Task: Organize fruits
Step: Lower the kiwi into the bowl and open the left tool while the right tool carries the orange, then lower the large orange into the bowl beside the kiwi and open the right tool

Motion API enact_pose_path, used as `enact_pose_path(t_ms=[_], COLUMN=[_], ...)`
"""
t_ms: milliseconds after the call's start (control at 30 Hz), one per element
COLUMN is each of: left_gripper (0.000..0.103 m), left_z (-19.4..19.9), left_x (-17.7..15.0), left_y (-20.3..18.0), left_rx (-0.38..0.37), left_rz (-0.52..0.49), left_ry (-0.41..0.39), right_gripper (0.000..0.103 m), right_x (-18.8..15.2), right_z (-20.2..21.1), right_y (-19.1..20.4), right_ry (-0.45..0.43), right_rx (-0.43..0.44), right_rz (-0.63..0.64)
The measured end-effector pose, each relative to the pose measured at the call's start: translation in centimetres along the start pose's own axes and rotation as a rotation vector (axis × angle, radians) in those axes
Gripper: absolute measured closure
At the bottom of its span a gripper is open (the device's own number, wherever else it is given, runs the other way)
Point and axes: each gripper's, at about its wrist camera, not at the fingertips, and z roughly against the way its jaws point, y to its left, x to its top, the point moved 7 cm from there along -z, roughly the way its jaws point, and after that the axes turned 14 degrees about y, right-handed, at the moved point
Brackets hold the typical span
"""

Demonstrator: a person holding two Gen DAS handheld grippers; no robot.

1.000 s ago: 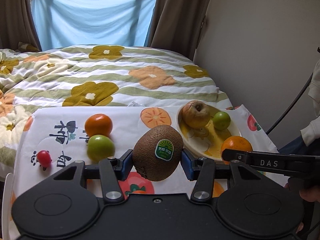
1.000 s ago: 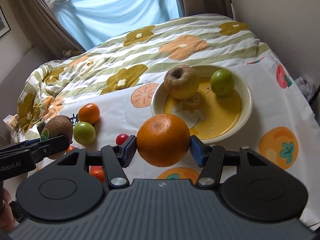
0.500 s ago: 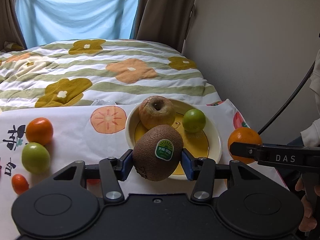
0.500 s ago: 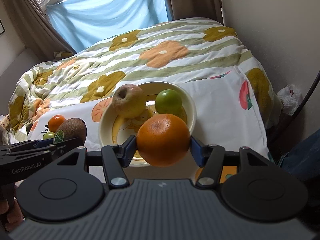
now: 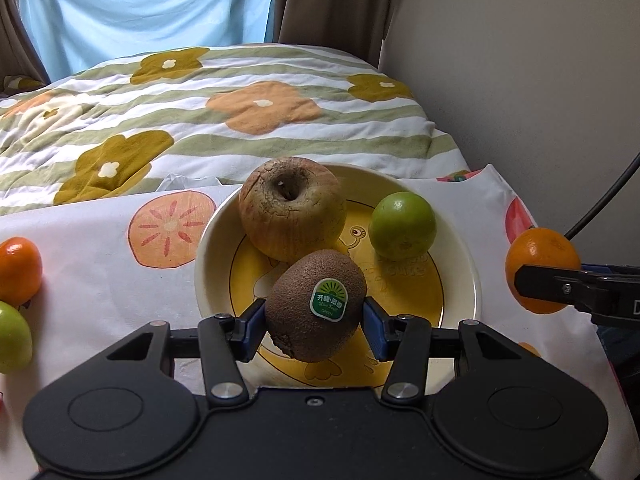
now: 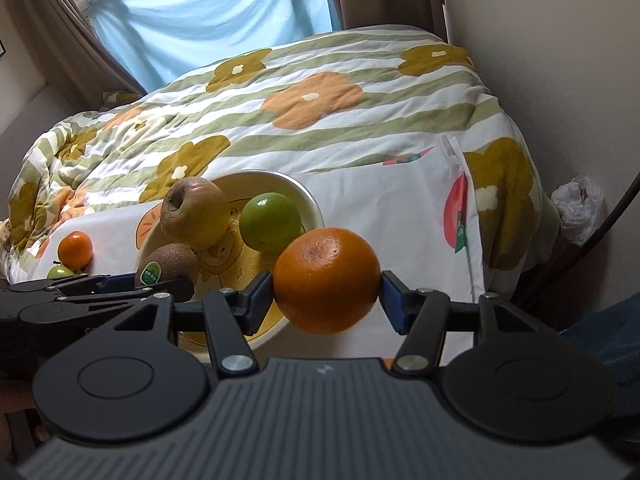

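left gripper (image 5: 315,327): I'm gripping the kiwi (image 5: 316,306) over the plate (image 5: 464,280)
right gripper (image 6: 327,294): I'm clamping the orange (image 6: 327,280)
risk: kiwi's probably bumping the apple (image 5: 292,209), rolling off

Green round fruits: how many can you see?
2. One green fruit lies in the bowl beside the apple; another green fruit sits on the cloth, left. Others may be hidden.

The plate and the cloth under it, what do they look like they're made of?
Plate: probably glazed ceramic, possibly melamine; glossy cream rim, printed yellow cartoon centre. Cloth: woven fabric, likely cotton; matte white with printed fruit, creased and draping over the edge.
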Motion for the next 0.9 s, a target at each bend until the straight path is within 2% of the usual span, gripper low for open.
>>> enact_pose_path(t_ms=[267, 300, 400, 433, 700, 800, 900], left_gripper=[0.048, 0.044, 0.022, 0.020, 0.020, 0.012, 0.012], left_z=[-0.9, -0.8, -0.1, 0.2, 2.3, 3.2, 4.1], left_x=[0.2, 0.2, 0.4, 0.3, -0.8, -1.3, -1.7], left_y=[0.0, -0.1, -0.2, -0.3, 0.9, 1.8, 2.4], left_rx=[0.027, 0.025, 0.030, 0.030, 0.047, 0.069, 0.082], left_rz=[-0.031, -0.039, -0.059, -0.066, -0.050, -0.014, 0.011], left_ry=[0.021, 0.014, -0.017, -0.026, -0.045, -0.057, -0.072], right_gripper=[0.030, 0.030, 0.030, 0.030, 0.030, 0.030, 0.030], right_x=[0.2, 0.3, 0.3, 0.3, 0.7, 0.8, 1.0], right_z=[-0.6, -0.6, -0.6, -0.6, -0.9, -1.2, -1.6], right_y=[0.1, 0.1, 0.5, 0.6, 1.8, 2.4, 3.2], right_ry=[0.015, 0.017, 0.019, 0.019, 0.021, 0.021, 0.030], right_rx=[0.018, 0.019, 0.027, 0.028, 0.027, 0.022, 0.019], right_rz=[0.006, 0.006, 0.008, 0.009, 0.041, 0.062, 0.099])
